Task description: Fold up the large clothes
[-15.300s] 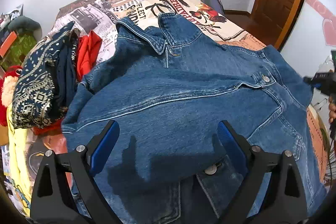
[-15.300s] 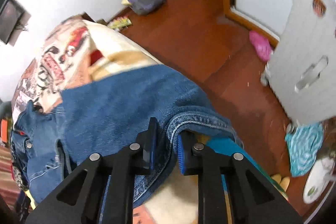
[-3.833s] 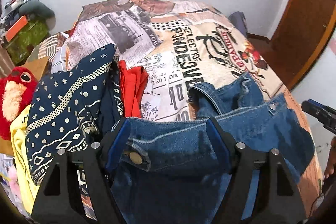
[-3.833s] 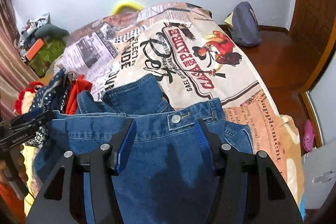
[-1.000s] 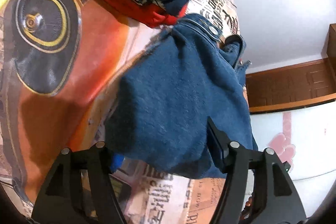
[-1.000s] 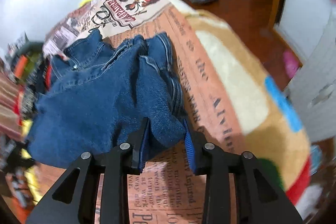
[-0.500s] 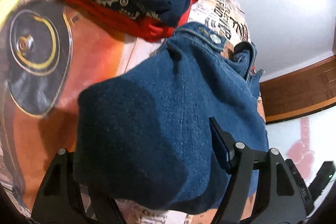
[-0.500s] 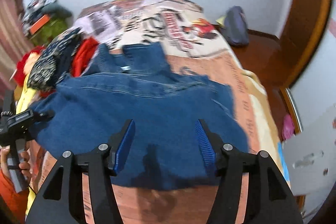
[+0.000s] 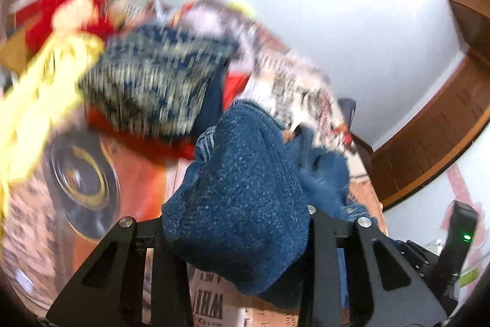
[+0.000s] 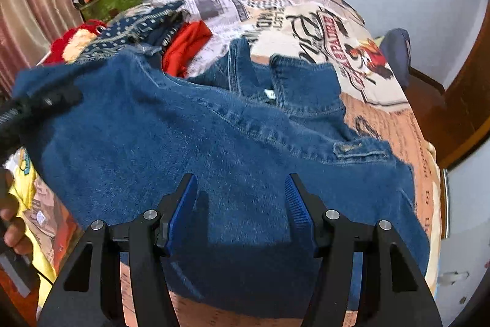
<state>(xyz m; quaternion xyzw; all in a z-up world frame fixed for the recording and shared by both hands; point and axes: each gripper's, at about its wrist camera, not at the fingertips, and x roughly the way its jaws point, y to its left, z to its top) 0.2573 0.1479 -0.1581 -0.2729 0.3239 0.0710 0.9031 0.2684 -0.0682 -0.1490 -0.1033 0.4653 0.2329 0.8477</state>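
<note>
Denim fills both views: the blue denim jacket [image 10: 214, 143] lies across the printed newspaper-pattern bedspread [image 10: 306, 14], collar toward the far side. The left gripper [image 9: 235, 222] is closing its jaws on a bunched fold of the jacket's left edge, cloth between them. The right gripper [image 10: 240, 204] hangs over the near hem with jaws apart, holding nothing. A side fold looks under way; next, the left edge likely needs carrying rightward over the body and laying flat.

Rough denim jacket [image 10: 196, 143] (matt cloth)
</note>
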